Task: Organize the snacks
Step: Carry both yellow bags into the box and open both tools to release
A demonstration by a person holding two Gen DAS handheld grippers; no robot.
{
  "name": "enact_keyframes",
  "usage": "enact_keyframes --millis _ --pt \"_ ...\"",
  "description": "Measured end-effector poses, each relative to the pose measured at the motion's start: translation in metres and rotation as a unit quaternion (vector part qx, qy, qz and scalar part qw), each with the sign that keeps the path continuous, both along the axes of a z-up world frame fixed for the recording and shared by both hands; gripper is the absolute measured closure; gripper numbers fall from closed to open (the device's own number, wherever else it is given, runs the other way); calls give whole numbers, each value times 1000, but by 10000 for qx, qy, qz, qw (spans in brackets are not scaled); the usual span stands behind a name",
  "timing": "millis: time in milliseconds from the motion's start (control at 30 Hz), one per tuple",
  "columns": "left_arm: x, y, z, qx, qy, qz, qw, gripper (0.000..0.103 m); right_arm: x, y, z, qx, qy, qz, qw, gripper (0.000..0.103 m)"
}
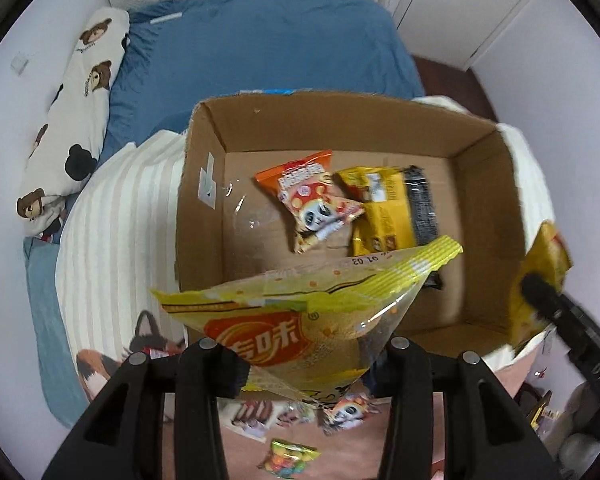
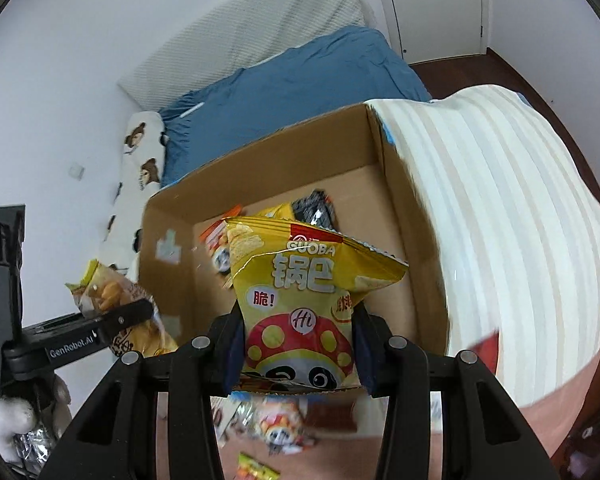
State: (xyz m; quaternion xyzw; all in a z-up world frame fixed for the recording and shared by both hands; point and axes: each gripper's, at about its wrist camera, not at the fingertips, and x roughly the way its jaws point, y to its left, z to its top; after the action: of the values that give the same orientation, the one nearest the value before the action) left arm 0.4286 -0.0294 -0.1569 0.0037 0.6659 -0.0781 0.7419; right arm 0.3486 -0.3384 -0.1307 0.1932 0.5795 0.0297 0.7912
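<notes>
A: Right, left wrist view first. Your left gripper (image 1: 304,364) is clamped on the yellow chip bag (image 1: 300,320), gripped at its lower part, so the top seam hangs out over the near wall of the cardboard box (image 1: 204,184). My guess is you hold it low so it falls flat once let go.

B: What's in the box?

A: An orange panda snack pack (image 1: 312,204) and a yellow-and-black packet (image 1: 392,208) lie touching on the box floor; the left half of the floor is bare. More snacks lie on the pink surface below, among them a colourful candy bag (image 1: 288,456).

B: And the right wrist view?

A: Your right gripper (image 2: 300,356) is closed on the yellow Guoba bag (image 2: 300,300), pinched across its lower half, so it stands upright above the box's near edge. You can see the left gripper off to the left with its chip bag just outside the left wall. The box sits on a striped blanket (image 2: 500,216) on the bed (image 2: 300,76).

B: Next?

A: Both bags look staged for a drop; I'd aim the left one at the bare half.
</notes>
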Motion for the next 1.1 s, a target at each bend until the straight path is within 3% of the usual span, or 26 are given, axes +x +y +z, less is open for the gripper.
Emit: enact_keyframes --millis 267,300,333,367,400,433,800,1100 --pt "38 0 -57 240 696 49 9973 62 76 -4 -44 -467 240 162 9985 55" --pt "43 1 -65 184 823 92 9964 57 83 -3 -48 -516 300 189 9980 53" --pt "46 2 -70 149 915 121 9956 38 93 -4 -57 -590 441 193 9971 45" --pt "51 3 -77 139 989 142 9949 25 98 -3 -63 -619 535 202 9964 35" --pt "54 3 -78 140 965 174 9951 9 102 -4 -68 -638 607 201 9959 13" --pt "56 3 -78 126 889 207 9957 9 108 -5 -74 -640 655 207 9956 7" --pt "62 -2 -56 -44 437 214 9988 9 104 8 -90 -772 668 487 9936 7" --pt "30 -8 -16 -153 -99 174 9997 9 73 22 -72 -867 616 568 9927 7"
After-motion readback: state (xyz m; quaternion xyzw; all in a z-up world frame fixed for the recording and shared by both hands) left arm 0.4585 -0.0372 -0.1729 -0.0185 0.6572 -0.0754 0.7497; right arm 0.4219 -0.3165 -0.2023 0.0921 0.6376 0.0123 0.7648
